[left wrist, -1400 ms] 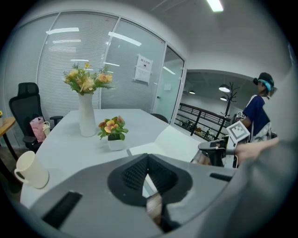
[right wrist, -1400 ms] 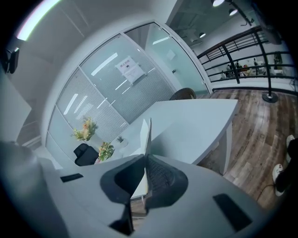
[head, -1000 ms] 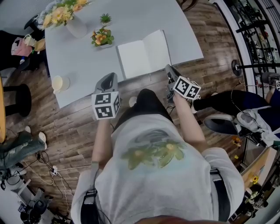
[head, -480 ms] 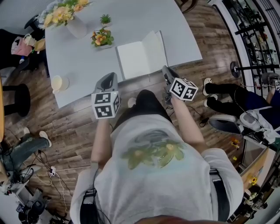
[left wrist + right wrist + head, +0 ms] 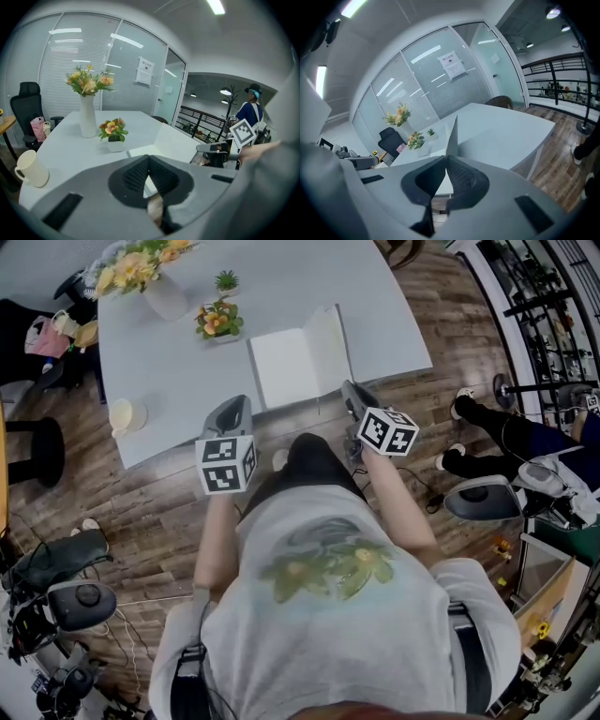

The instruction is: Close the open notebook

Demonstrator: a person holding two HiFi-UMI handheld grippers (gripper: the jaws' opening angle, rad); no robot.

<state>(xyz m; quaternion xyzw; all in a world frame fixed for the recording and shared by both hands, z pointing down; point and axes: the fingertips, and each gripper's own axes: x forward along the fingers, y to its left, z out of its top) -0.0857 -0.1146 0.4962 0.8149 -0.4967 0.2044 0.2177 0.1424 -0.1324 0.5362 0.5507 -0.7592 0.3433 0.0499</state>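
A notebook (image 5: 281,367) lies at the bench's (image 5: 300,277) near edge, its right half tilted up. The right gripper (image 5: 348,390) seems to pinch that half. The left gripper (image 5: 236,407), pressed together and empty, hangs near left.

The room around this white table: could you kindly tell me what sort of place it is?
Probably an office meeting area: glass partitions with blinds, a black office chair, and a large white table carrying a notebook and a flower vase.
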